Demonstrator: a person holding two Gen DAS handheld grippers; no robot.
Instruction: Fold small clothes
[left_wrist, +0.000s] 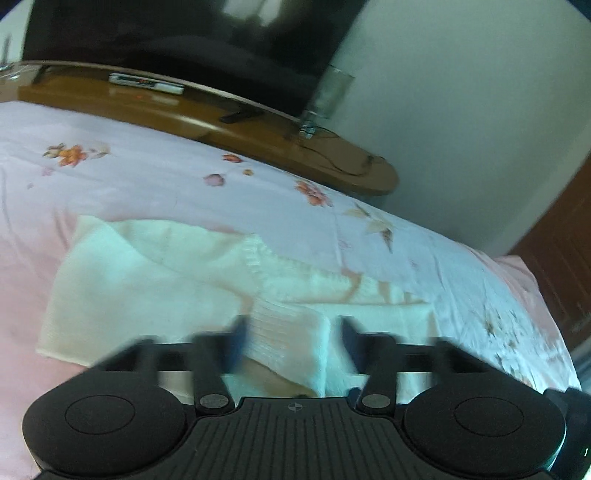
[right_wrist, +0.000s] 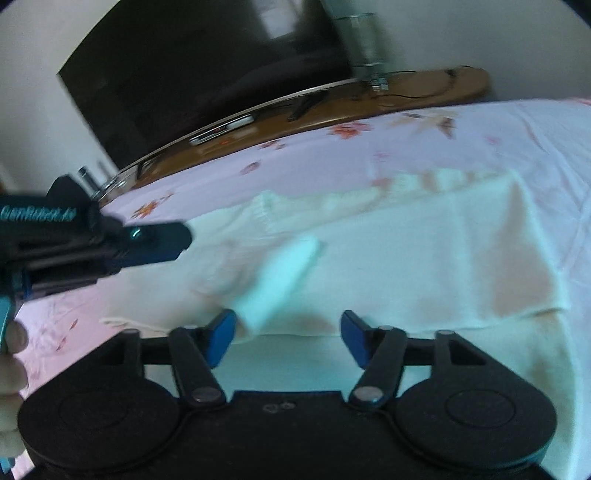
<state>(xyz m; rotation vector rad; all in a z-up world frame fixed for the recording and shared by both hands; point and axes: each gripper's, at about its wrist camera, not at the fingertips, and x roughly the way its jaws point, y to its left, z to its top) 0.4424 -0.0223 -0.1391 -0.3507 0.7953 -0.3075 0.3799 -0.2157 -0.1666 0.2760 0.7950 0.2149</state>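
Observation:
A small cream knit sweater (left_wrist: 155, 280) lies flat on the pink floral bedsheet (left_wrist: 147, 173). In the left wrist view my left gripper (left_wrist: 291, 332) is open, its blue fingers either side of a ribbed sleeve cuff (left_wrist: 288, 332) that lies folded over the body. In the right wrist view the sweater (right_wrist: 424, 258) fills the middle, with the sleeve (right_wrist: 280, 273) across it. My right gripper (right_wrist: 288, 328) is open just above the sweater's near edge, holding nothing. The left gripper's body (right_wrist: 92, 240) shows at the left of that view.
A wooden TV stand (left_wrist: 258, 140) with a dark TV (left_wrist: 177, 40), a remote (left_wrist: 147, 83) and cables runs along the bed's far side. A white wall (left_wrist: 461, 110) and a brown door (left_wrist: 565, 258) are to the right. The bed edge drops off at the right.

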